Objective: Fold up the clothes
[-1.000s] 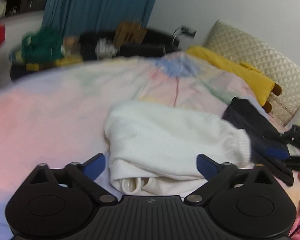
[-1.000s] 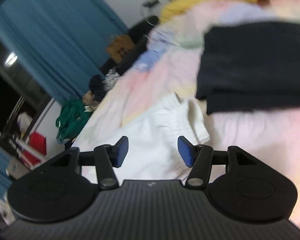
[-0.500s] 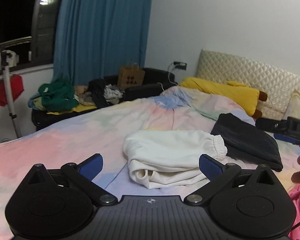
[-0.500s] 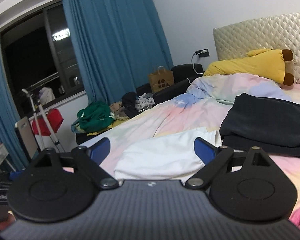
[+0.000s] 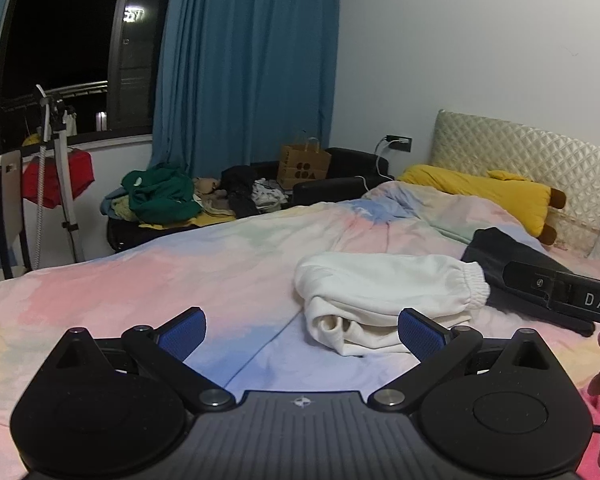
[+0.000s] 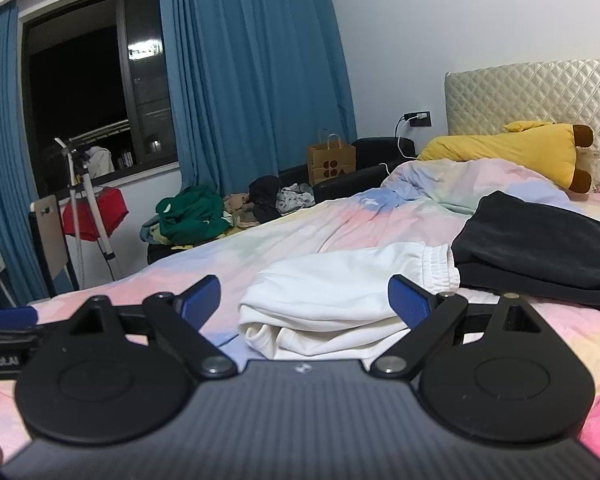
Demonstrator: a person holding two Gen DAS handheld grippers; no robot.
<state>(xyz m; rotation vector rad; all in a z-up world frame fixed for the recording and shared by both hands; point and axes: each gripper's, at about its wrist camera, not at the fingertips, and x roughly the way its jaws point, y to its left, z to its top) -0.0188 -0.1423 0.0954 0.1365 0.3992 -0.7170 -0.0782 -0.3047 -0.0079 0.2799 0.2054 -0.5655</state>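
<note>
Trousers (image 5: 384,300), white and folded into a short bundle, lie on the pastel bedcover (image 5: 179,276) just beside a folded dark garment (image 6: 540,252) to their right. A second ago both grippers were low over this bundle, the right one with its fingers partly drawn in; now both have pulled back toward the near edge of the bed and risen a little. The left gripper (image 5: 302,330) and the right gripper (image 6: 304,300) each stand with fingers wide apart, and nothing is between them. That reads as a release: this piece looks finished and set down, so the next garment would likely come from the heap of clothes (image 5: 167,196) far left, beyond the bed.
</note>
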